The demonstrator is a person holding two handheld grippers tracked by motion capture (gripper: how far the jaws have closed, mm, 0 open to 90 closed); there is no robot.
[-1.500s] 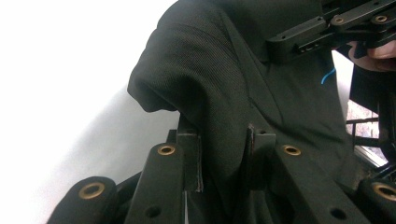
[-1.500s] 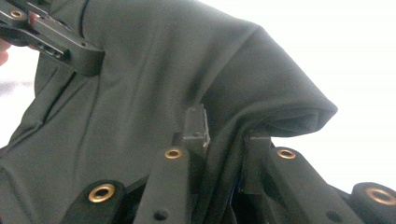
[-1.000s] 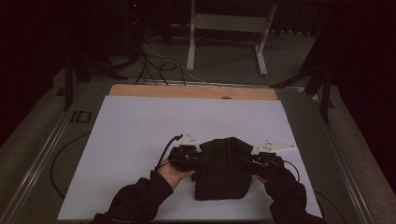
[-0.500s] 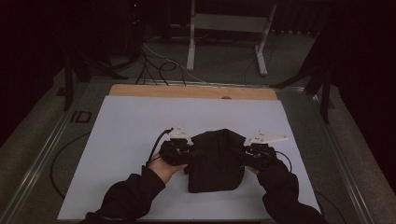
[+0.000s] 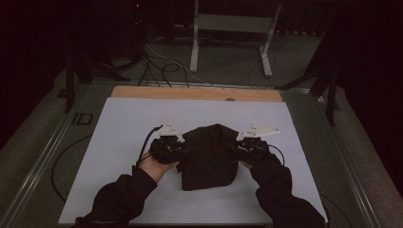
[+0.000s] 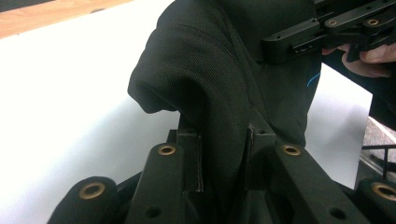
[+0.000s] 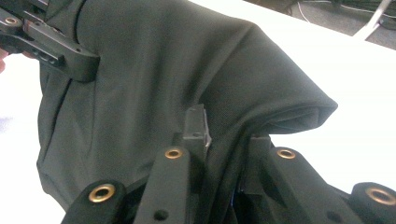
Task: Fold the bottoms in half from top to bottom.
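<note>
A dark folded cloth [image 5: 209, 154] hangs between my two grippers above the white sheet [image 5: 119, 142]. My left gripper [image 5: 183, 151] is shut on the cloth's left edge; in the left gripper view the fabric [image 6: 224, 93] is pinched between the two jaws [image 6: 224, 158]. My right gripper [image 5: 236, 149] is shut on the cloth's right edge, and in the right gripper view the fabric [image 7: 163, 79] bunches between its jaws [image 7: 224, 144]. The cloth's lower part drapes onto the sheet toward the person. The opposite gripper's black body shows at the top of each gripper view.
The white sheet covers most of the table, with a wooden strip [image 5: 195, 93] along its far edge. Metal rails [image 5: 47, 152] run along both sides. Cables [image 5: 161, 66] and a white stand [image 5: 233, 28] lie on the floor beyond the table.
Both hands have carried the cloth away from the person, toward the far side of the table, and slightly up. The grips on the cloth's two edges are unchanged.
</note>
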